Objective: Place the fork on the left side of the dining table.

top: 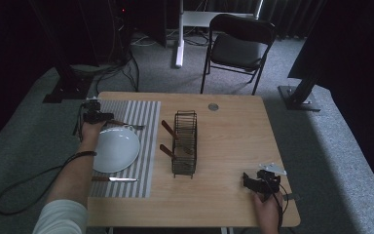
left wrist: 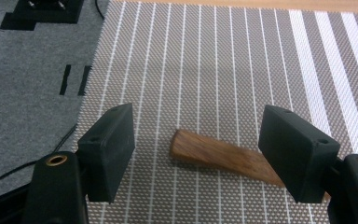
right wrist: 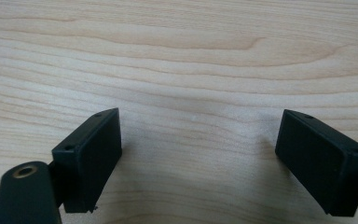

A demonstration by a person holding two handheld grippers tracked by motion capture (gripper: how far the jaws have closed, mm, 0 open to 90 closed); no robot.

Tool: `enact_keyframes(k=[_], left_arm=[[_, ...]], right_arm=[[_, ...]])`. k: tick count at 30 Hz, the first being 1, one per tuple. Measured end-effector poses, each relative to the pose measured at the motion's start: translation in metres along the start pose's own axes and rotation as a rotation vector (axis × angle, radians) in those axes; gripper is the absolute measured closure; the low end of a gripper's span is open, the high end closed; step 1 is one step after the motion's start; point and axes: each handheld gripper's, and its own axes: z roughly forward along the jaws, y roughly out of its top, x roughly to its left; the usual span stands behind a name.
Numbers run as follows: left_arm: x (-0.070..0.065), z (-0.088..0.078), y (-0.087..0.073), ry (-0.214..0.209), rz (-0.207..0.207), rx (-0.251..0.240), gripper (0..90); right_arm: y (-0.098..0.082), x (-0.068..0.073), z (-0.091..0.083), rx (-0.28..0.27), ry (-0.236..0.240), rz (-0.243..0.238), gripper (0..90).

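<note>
Left gripper: fingers stand wide apart around the wooden fork handle, gripping nothing.
Fork: lies on the striped placemat, just beyond the plate.
Advice: centre the handle between the fingers, lower, then close squarely.
Right gripper: open, empty, over bare table.

Wooden handle partly hidden behind a pad of the left gripper, its utensil end unseen, person's forearms cut off by the lower edge, items in the wire rack too small to identify
</note>
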Motion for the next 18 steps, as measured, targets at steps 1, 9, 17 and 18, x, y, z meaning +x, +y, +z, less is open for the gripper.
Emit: enact_keyframes(k=[1, 9, 17, 18], left_arm=[[-0.001, 0.0, 0.0, -0.002, 0.0, 0.003, 27.2], [-0.002, 0.001, -0.006, -0.007, 0.038, 0.038, 27.1], [0.0, -0.005, -0.012, -0.018, 0.045, 0.038, 27.1], [0.0, -0.005, -0.012, -0.018, 0.045, 0.038, 27.1]], right_arm=[[0.0, 0.0, 0.0, 0.0, 0.0, 0.0, 14.0], [0.0, 0.0, 0.0, 0.0, 0.0, 0.0, 14.0], [0.0, 0.0, 0.0, 0.001, 0.0, 0.0, 14.0], [0.0, 0.0, 0.0, 0.001, 0.0, 0.0, 14.0]])
